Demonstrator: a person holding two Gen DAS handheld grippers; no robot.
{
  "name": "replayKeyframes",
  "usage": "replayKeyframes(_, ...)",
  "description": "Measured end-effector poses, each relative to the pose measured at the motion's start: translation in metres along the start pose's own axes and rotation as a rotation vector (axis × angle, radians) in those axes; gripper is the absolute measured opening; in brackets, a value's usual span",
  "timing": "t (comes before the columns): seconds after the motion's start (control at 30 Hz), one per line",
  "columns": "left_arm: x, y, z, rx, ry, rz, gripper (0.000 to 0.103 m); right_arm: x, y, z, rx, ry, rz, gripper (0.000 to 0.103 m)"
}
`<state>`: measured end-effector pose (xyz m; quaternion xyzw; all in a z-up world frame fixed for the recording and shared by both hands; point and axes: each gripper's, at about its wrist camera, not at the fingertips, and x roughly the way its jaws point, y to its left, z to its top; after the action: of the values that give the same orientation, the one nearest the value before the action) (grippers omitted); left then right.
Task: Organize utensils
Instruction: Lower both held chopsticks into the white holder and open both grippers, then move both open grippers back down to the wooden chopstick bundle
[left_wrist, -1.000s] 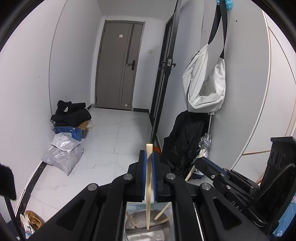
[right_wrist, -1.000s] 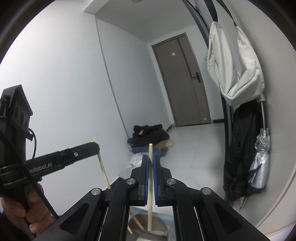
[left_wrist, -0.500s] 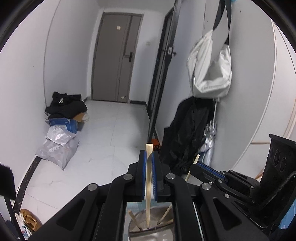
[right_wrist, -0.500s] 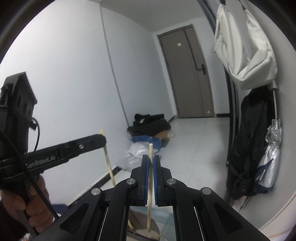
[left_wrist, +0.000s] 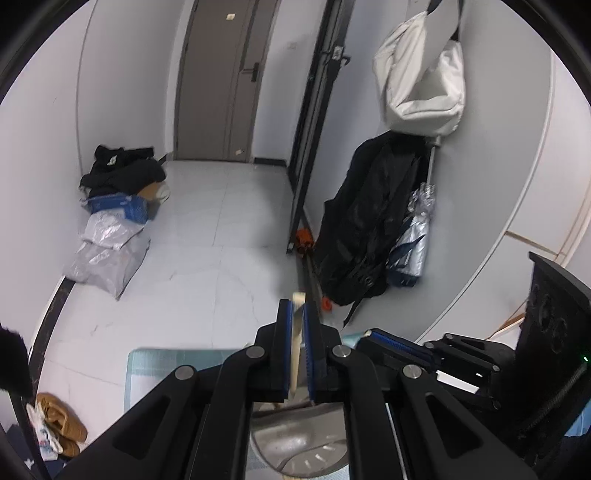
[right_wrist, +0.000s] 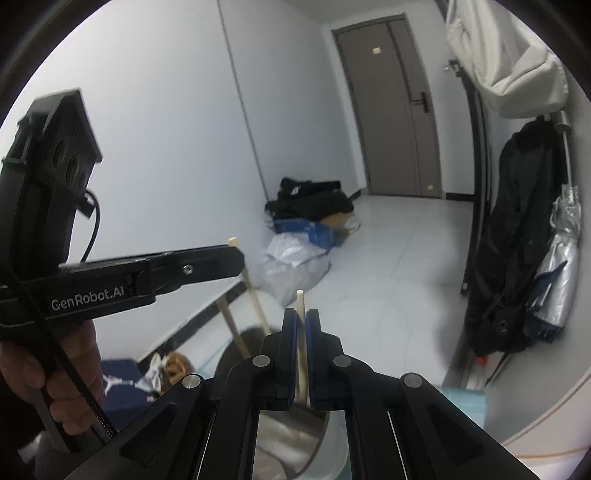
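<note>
My left gripper (left_wrist: 297, 314) is shut on a pale wooden chopstick (left_wrist: 295, 354) that stands upright, its lower end over a round metal holder (left_wrist: 295, 443) on a light mat. My right gripper (right_wrist: 301, 325) is shut on another chopstick (right_wrist: 301, 332), held upright over the same metal holder (right_wrist: 295, 439). In the right wrist view the left gripper (right_wrist: 236, 258) shows at left with its chopstick (right_wrist: 255, 295) reaching down toward the holder. A further chopstick (right_wrist: 232, 325) leans in the holder. In the left wrist view the right gripper (left_wrist: 373, 338) shows at lower right.
A tiled hallway floor (left_wrist: 221, 258) runs to a grey door (left_wrist: 221, 74). Bags and dark clothes (left_wrist: 118, 206) lie along the left wall. A black coat (left_wrist: 369, 221), umbrella (left_wrist: 413, 236) and white bag (left_wrist: 421, 81) hang at right. Shoes (left_wrist: 59, 432) lie at lower left.
Both grippers have tilted downward, so more floor and the metal holder show. Each still holds its chopstick, now lower over the holder.
</note>
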<state>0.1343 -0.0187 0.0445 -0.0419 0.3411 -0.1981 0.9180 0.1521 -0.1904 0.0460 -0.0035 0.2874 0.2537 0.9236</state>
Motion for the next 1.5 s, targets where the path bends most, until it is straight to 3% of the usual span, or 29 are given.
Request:
replayKeyframes(0.2, -0.013, 0.008, -0.003, -0.049, 0.015, 0.022, 0.008, -0.006, 0.006, -0.009, -0.01, 0.032, 0.009, 0.007)
replayKeyframes(0.3, -0.022, 0.01, -0.007, -0.064, 0.005, 0.054, 0.026, -0.017, 0.008, -0.01, 0.0, 0.025, -0.001, 0.008)
replayKeyframes(0.37, -0.032, 0.013, -0.011, -0.088, -0.02, 0.074, 0.044, -0.026, 0.011, -0.011, 0.003, 0.019, -0.014, 0.012)
replayKeyframes(0.43, -0.043, 0.015, -0.015, -0.113, -0.042, 0.106, 0.053, -0.035, 0.014, -0.01, 0.006, 0.008, -0.026, 0.02)
replayKeyframes(0.53, -0.055, 0.012, -0.021, -0.116, -0.058, 0.12, 0.056, -0.05, 0.019, -0.01, 0.011, -0.014, -0.042, 0.037)
replayKeyframes(0.6, -0.066, 0.004, -0.026, -0.092, -0.08, 0.153, 0.059, -0.06, 0.023, -0.012, 0.017, -0.027, -0.055, 0.039)
replayKeyframes(0.77, -0.088, -0.003, -0.038, -0.104, -0.137, 0.197, 0.081, -0.081, 0.036, -0.017, 0.032, -0.057, -0.08, 0.046)
replayKeyframes(0.93, -0.103, -0.005, -0.052, -0.126, -0.164, 0.219, 0.082, -0.103, 0.051, -0.027, 0.044, -0.092, -0.1, 0.058)
replayKeyframes(1.17, -0.116, -0.009, -0.076, -0.122, -0.199, 0.242, 0.093, -0.125, 0.066, -0.044, 0.06, -0.123, -0.125, 0.065)
replayKeyframes(1.5, -0.117, -0.01, -0.107, -0.113, -0.205, 0.255, 0.096, -0.133, 0.074, -0.074, 0.089, -0.113, -0.151, 0.074)
